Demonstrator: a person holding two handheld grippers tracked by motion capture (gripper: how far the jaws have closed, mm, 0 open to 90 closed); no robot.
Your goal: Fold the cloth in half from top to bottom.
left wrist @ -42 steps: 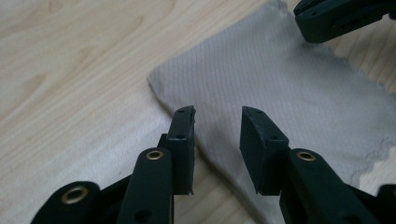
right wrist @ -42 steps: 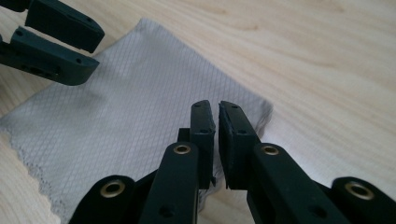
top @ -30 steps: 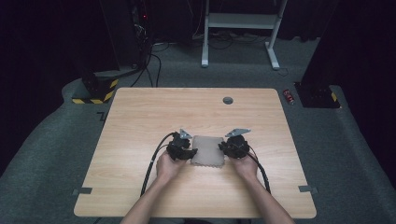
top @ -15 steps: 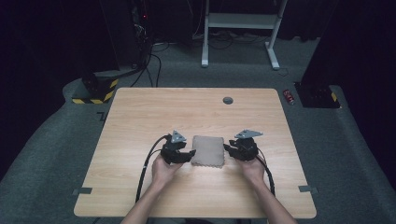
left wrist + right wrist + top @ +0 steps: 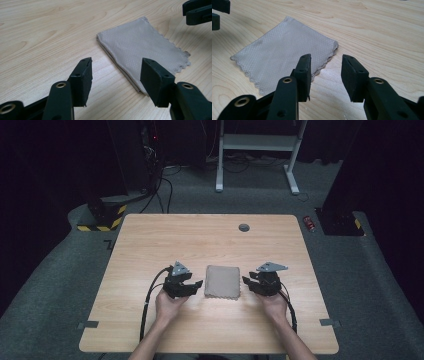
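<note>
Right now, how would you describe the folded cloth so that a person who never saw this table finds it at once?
Look at the light wooden table, in its near half, between the person's two black claws. There lies a small folded cloth, flat and nearly square. It is the one soft, grey-beige thing there, with a fine diamond weave and a scalloped edge.

You're at a lab-style recording bay, dark curtained surround, grey carpet, lone wooden table (image 5: pixel 150 250), equipment rack with cables (image 5: pixel 150 150), hazard-striped base (image 5: pixel 102 217), white metal stand (image 5: pixel 257 150).
</note>
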